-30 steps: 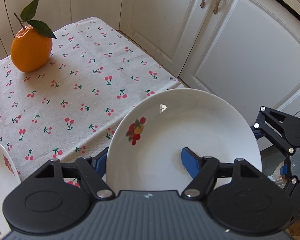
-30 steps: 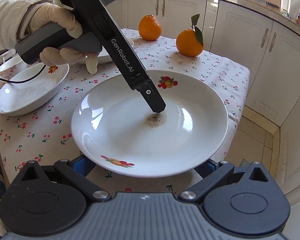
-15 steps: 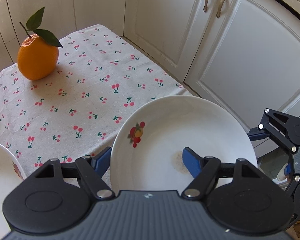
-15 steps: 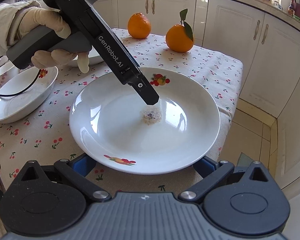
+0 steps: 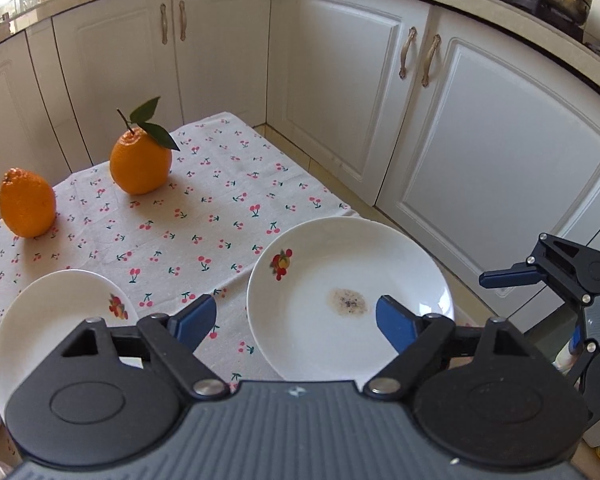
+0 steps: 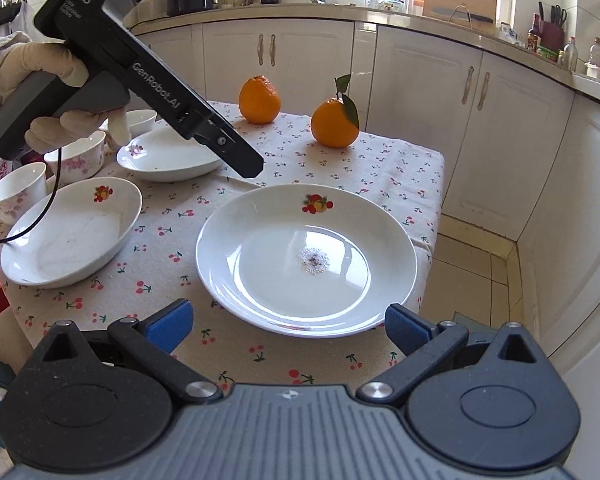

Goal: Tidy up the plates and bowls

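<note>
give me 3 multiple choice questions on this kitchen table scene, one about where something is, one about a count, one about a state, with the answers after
1. Where does the big plate lie?
A. near the table corner by the cabinets
B. on the worktop
C. on the floor

2. How many oranges are on the cloth?
A. one
B. two
C. four

3. How is the big plate's middle?
A. spotless
B. cracked
C. marked with a small speckled residue

Answers:
1 A, it sits on the cherry tablecloth close to the corner.
2 B, a leafy orange and a plain orange show.
3 C, a residue patch lies at its centre.
</note>
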A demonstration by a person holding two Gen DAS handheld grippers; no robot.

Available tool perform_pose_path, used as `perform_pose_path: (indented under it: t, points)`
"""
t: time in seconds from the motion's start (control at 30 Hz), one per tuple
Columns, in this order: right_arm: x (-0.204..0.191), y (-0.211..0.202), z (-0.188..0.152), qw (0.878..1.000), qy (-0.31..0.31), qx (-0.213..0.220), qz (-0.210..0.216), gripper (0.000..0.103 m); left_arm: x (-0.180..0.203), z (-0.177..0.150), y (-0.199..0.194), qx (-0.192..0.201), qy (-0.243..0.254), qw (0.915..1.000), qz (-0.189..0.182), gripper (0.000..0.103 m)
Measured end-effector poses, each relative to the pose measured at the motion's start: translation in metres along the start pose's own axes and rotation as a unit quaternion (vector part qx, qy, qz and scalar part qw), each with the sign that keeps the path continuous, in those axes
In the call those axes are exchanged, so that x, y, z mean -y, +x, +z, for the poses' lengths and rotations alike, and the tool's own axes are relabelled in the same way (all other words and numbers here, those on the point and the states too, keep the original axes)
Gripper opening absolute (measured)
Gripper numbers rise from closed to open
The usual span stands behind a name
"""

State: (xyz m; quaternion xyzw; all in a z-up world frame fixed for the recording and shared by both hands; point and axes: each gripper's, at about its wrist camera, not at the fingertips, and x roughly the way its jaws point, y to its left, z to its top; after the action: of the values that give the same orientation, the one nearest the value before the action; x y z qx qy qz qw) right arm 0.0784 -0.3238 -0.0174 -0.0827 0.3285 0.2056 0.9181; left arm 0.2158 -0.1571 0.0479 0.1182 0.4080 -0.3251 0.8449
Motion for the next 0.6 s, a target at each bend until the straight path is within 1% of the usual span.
perform_pose_path:
  t: [0.1,0.2,0.3,0.43,0.5,0.6]
  points:
    - [-0.017,-0.009,0.004,1.000,0.007,0.014,-0.015,0.103,0.006,-0.016,-0.027,0.024,0.004,0.9996,0.010,0.094]
    - [-0.034,-0.014,0.006,0.999,0.018,0.028,-0.036,0.103,0.011,-0.039,-0.051,0.050,0.008,0.9984,0.023,0.098]
    - [-0.049,-0.018,0.003,0.998,0.033,0.038,-0.049,0.103,0.015,-0.066,-0.072,0.071,0.013,0.9963,0.048,0.099]
    - [-0.067,-0.024,0.000,0.996,0.046,0.051,-0.050,0.103,0.023,-0.100,-0.095,0.094,0.031,0.9922,0.076,0.100]
    - [-0.073,-0.025,-0.001,0.996,0.052,0.055,-0.050,0.103,0.028,-0.116,-0.104,0.105,0.041,0.9890,0.096,0.100]
    - [-0.079,-0.028,-0.002,0.996,0.061,0.059,-0.039,0.103,0.031,-0.140,-0.113,0.106,0.041,0.9877,0.107,0.100]
